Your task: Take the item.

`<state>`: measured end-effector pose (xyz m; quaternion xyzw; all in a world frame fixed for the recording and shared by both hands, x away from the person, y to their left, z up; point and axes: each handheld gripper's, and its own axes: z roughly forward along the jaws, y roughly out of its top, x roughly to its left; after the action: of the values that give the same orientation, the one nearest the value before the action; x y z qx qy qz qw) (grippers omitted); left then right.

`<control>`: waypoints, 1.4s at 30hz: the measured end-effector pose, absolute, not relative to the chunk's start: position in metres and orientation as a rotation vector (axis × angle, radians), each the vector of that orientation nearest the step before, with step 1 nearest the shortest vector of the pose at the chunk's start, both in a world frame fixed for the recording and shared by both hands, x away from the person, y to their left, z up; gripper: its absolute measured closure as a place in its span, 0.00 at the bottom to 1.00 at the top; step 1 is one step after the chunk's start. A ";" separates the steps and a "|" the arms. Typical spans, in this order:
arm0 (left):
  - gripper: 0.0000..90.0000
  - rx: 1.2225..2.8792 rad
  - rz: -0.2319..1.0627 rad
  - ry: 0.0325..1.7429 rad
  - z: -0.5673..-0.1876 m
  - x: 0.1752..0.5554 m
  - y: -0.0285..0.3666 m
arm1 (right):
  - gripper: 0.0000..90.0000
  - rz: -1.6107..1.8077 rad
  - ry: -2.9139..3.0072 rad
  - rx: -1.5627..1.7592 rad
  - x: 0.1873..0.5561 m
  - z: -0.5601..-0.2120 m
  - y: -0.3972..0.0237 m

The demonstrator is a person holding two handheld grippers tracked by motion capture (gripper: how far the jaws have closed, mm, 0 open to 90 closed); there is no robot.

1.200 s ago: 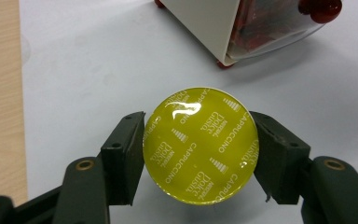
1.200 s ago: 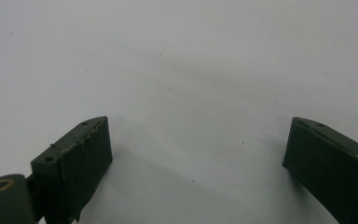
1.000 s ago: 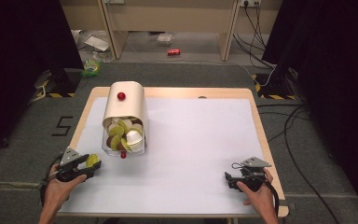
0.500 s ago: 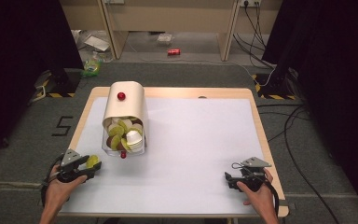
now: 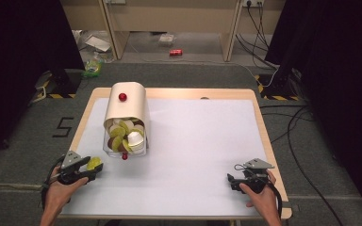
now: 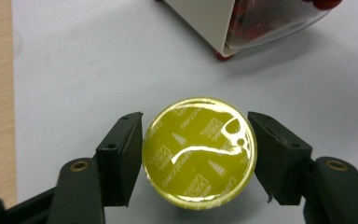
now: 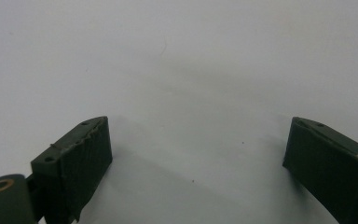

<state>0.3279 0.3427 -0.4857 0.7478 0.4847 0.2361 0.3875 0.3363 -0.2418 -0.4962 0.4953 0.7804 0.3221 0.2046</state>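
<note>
Nothing has moved since the earlier frame. The left gripper (image 6: 198,154) grasps a yellow capsule (image 6: 199,152) at the table's (image 5: 202,155) near left; the right gripper's (image 7: 198,168) fingers stand released. The foil lid looks slick, so the capsule could slip or be crushed.

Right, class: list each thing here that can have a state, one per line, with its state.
Left claw: shut on the yellow capsule.
Right claw: open, holding nothing.
Capsule dispenser: lying on the table, capsules showing at its open end.
</note>
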 end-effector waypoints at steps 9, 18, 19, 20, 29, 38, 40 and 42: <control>0.27 1.857 0.607 1.210 -0.475 0.323 0.341 | 0.09 0.898 2.178 1.376 0.336 -0.496 -0.242; 0.21 1.846 0.600 1.191 -0.470 0.320 0.339 | 0.09 0.899 2.178 1.377 0.336 -0.496 -0.242; 0.21 1.849 0.600 1.186 -0.470 0.319 0.339 | 0.09 0.898 2.177 1.377 0.336 -0.496 -0.242; 0.20 1.842 0.600 1.185 -0.469 0.319 0.339 | 0.09 0.899 2.178 1.376 0.336 -0.496 -0.242; 0.18 1.837 0.599 1.160 -0.463 0.311 0.338 | 0.09 0.901 2.176 1.381 0.336 -0.496 -0.242; 0.18 1.826 0.602 1.128 -0.454 0.302 0.333 | 0.09 0.900 2.177 1.380 0.336 -0.496 -0.242; 0.18 1.827 0.605 1.124 -0.452 0.300 0.332 | 0.09 0.902 2.179 1.375 0.337 -0.496 -0.242; 0.18 1.825 0.607 1.120 -0.451 0.298 0.331 | 0.09 0.902 2.179 1.376 0.337 -0.496 -0.242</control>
<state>0.2982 0.3314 -0.4506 0.7354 0.4513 0.2447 0.4422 0.3365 -0.2421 -0.4963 0.4932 0.7813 0.3234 0.2043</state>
